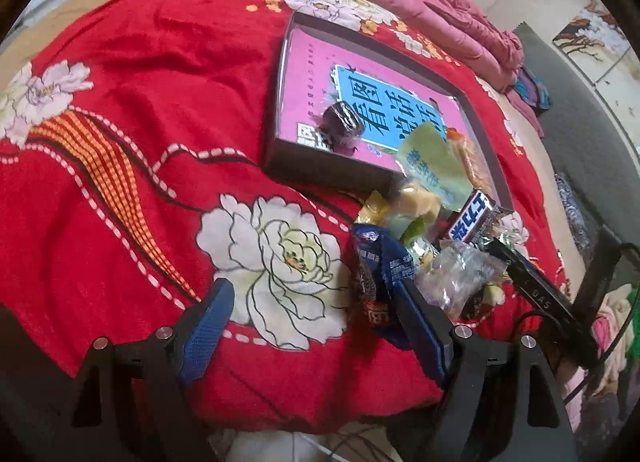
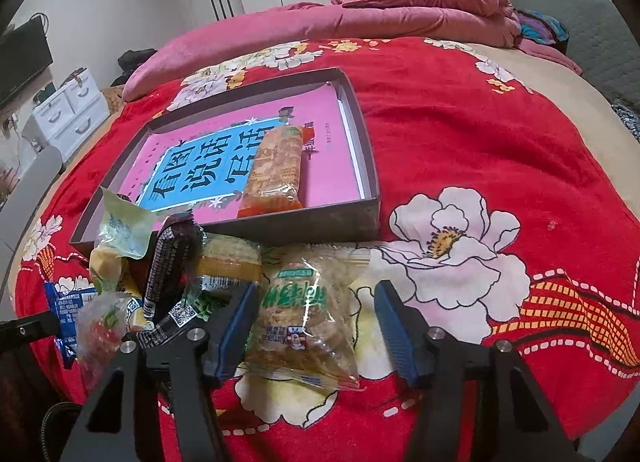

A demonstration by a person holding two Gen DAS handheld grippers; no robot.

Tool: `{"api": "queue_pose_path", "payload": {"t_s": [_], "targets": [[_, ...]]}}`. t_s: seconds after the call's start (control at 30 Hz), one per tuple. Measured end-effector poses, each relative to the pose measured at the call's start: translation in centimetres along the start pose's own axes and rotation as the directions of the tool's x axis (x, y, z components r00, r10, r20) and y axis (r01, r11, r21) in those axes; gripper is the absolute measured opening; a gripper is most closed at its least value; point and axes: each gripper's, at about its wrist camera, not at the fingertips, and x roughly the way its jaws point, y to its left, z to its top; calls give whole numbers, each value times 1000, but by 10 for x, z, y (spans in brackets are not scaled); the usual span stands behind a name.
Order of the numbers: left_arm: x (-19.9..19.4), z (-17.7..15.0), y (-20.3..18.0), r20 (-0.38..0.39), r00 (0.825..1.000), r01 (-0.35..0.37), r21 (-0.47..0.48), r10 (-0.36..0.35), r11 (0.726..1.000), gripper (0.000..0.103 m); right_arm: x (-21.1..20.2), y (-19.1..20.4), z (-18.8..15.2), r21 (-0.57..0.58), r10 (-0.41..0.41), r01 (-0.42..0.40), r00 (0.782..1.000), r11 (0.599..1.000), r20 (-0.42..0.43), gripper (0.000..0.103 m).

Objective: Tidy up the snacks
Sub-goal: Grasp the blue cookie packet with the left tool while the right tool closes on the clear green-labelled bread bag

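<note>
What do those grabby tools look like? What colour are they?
Both look alike. The left tool has black angular arms with round silver screws and two flat blue ribbed fingers. The right tool matches: black arms, silver screws, blue ribbed fingers. No hand or sleeve shows.

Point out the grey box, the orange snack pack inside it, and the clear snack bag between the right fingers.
grey box (image 2: pixel 366 217): right wrist view, near wall.
orange snack pack (image 2: pixel 274 169): right wrist view, middle.
clear snack bag (image 2: pixel 300 322): right wrist view, centre.
</note>
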Motion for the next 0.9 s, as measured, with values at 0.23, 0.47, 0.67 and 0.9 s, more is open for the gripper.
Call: {"api": "queue_pose_path", "payload": {"t_s": [0.23, 0.47, 0.67, 0.9], "targets": [[-15, -2, -7, 52, 995, 90, -12, -89, 996, 83, -1, 5, 1, -36, 11, -11, 1000, 999, 2, 47], [9, -7, -13, -12, 1000, 10, 21, -9, 1000, 83, 0, 3, 1, -29, 22, -22, 1000, 999, 1, 47], [24, -9, -22, -37, 998, -47, 105, 51, 993, 83, 1, 2, 1, -21, 31, -31, 1000, 999, 0, 47], [34, -10, -31, -38, 995, -84, 145, 91, 986, 85, 2, 1, 1, -14, 34, -34, 999, 999, -2, 47]]}}
